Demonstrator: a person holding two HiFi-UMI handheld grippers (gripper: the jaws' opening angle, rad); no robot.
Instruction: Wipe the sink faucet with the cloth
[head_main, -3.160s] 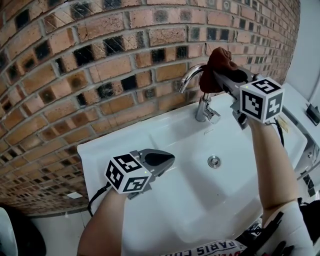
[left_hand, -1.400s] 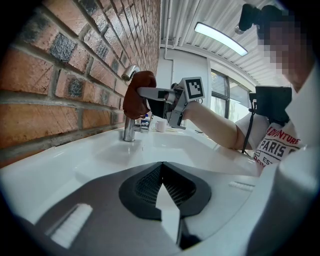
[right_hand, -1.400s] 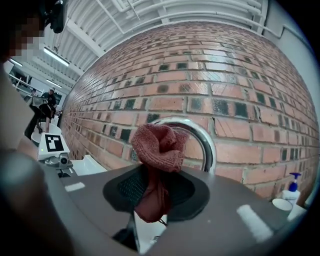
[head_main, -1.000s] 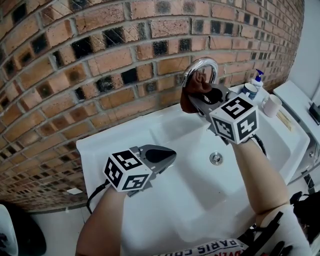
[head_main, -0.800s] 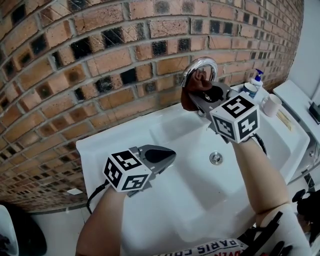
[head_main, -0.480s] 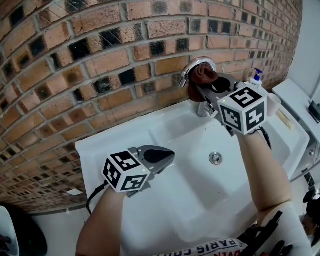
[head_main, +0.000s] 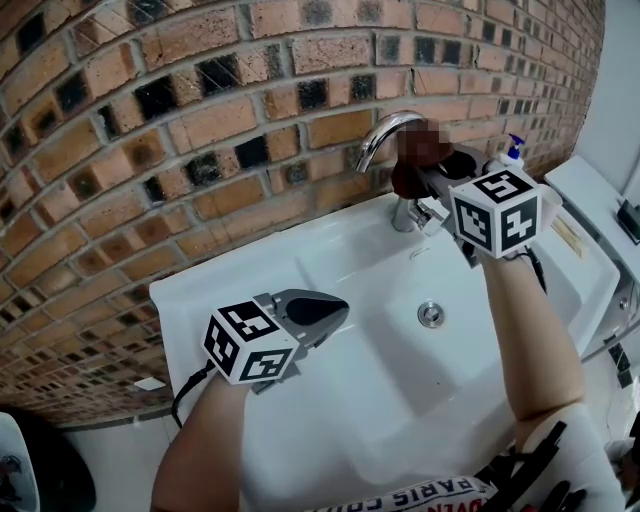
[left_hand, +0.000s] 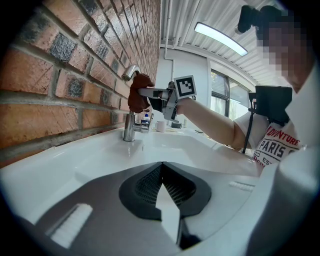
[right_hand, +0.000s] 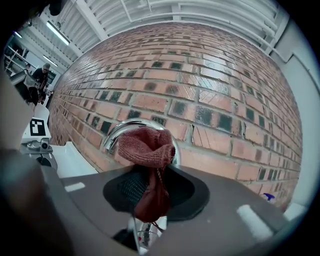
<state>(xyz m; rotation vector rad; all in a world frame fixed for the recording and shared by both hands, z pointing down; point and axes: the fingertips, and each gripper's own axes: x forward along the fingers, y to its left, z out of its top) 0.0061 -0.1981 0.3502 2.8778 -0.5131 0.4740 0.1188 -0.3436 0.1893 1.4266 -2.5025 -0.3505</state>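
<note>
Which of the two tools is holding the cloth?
The right tool, up at the faucet, is shut on the reddish-brown cloth. The left tool is shut on nothing, low over the sink.

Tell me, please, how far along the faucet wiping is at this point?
Done: the cloth is picked up and clamped in the right gripper. In hand: it is held against the curved spout of the faucet. Left: the pictures cannot show which parts are already wiped; the faucet base has no cloth on it now. The left gripper is shut and empty over the sink.
</note>
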